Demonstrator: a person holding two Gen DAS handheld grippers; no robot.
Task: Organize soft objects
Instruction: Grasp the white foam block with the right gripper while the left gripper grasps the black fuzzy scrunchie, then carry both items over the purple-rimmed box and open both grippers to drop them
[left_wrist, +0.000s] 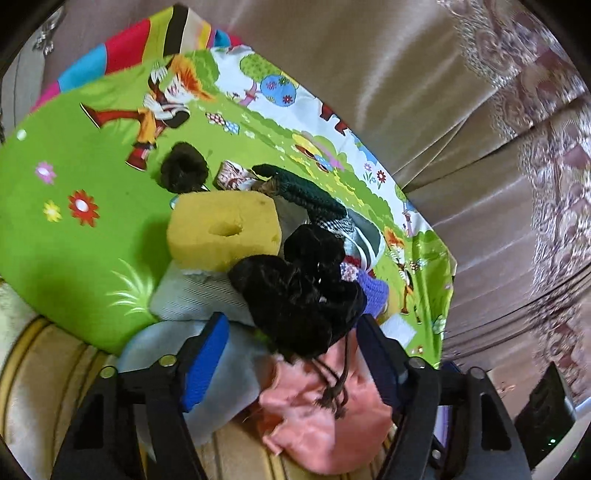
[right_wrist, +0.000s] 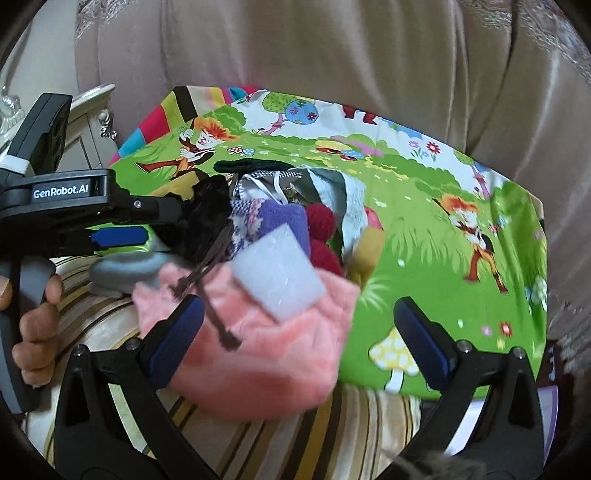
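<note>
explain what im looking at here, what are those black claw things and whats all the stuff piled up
The black claws are two handheld grippers that a person squeezes; each carries a wide-angle camera looking along its blue-padded fingers. One picture comes from the left gripper, the other from the right gripper, which also sees the left one and the hand holding it. Both are open and hold nothing. On a cartoon-printed green cloth lies a heap of soft things: a yellow foam sponge with a hole, a fuzzy pink drawstring pouch, a black fluffy piece and a white foam square.
</note>
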